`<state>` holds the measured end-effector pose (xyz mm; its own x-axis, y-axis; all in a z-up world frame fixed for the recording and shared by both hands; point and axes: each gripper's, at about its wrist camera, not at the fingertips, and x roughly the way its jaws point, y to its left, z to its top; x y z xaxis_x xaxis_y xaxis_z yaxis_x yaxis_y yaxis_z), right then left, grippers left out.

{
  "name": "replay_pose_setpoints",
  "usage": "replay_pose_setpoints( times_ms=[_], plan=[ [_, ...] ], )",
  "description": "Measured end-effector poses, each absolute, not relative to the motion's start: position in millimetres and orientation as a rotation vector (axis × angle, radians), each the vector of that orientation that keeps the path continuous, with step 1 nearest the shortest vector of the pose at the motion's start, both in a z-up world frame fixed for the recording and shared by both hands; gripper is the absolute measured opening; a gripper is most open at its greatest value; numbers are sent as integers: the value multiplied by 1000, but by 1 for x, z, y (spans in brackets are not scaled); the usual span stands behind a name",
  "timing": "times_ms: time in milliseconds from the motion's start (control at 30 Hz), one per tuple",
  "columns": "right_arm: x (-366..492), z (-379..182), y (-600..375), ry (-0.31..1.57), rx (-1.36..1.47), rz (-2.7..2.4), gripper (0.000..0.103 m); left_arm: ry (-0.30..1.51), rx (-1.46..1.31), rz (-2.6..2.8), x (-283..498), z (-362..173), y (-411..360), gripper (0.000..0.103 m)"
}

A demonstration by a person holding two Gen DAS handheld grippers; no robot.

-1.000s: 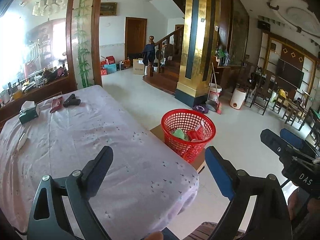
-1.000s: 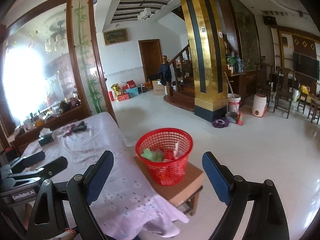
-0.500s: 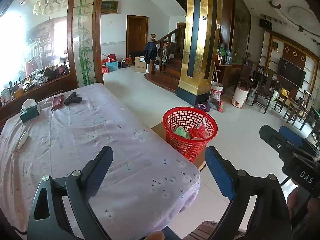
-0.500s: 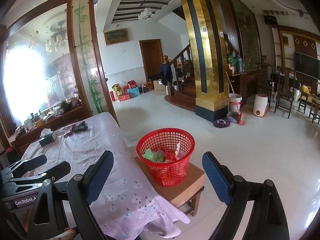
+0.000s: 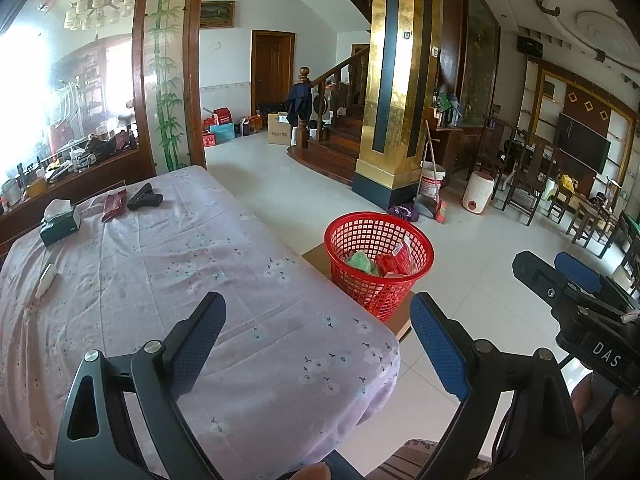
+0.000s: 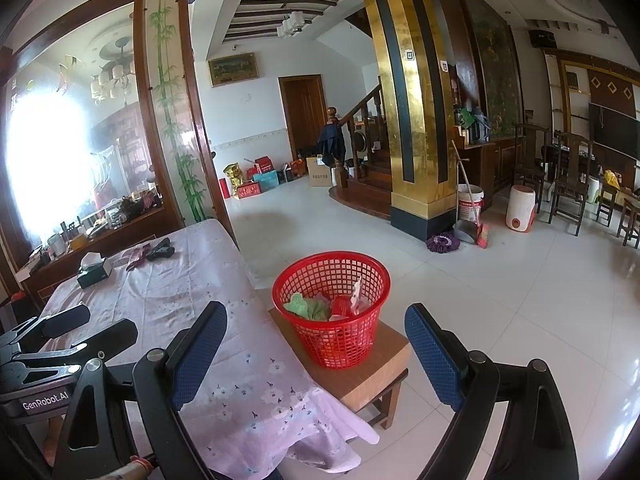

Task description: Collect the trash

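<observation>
A red mesh basket [image 5: 379, 259] [image 6: 332, 306] stands on a low wooden stool [image 6: 366, 378] beside the table's right edge. It holds green, red and white trash. My left gripper [image 5: 316, 336] is open and empty above the near end of the table [image 5: 160, 280], which has a lilac flowered cloth. My right gripper [image 6: 316, 340] is open and empty, held above the table corner and the basket. Each gripper shows at the edge of the other's view: the right one [image 5: 560, 280], the left one [image 6: 80, 328].
At the table's far end lie a green tissue box [image 5: 60, 222], a dark red wrapper [image 5: 112, 204], a black object [image 5: 144, 198] and a small white item [image 5: 45, 280]. A gold pillar [image 5: 394, 80], bucket, broom and chairs stand on the white tiled floor to the right.
Both grippers have drifted back and up a little, so the basket and table sit slightly farther off. Both stay open and empty.
</observation>
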<state>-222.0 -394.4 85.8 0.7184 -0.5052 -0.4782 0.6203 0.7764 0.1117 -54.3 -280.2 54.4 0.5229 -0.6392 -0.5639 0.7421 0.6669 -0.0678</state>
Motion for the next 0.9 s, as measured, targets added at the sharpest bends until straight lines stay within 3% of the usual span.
replay_pose_setpoints(
  times_ms=[900],
  plan=[
    [-222,84,-395,447,272,-629,93,593,193,-833,-52,54,-278,93]
  ],
)
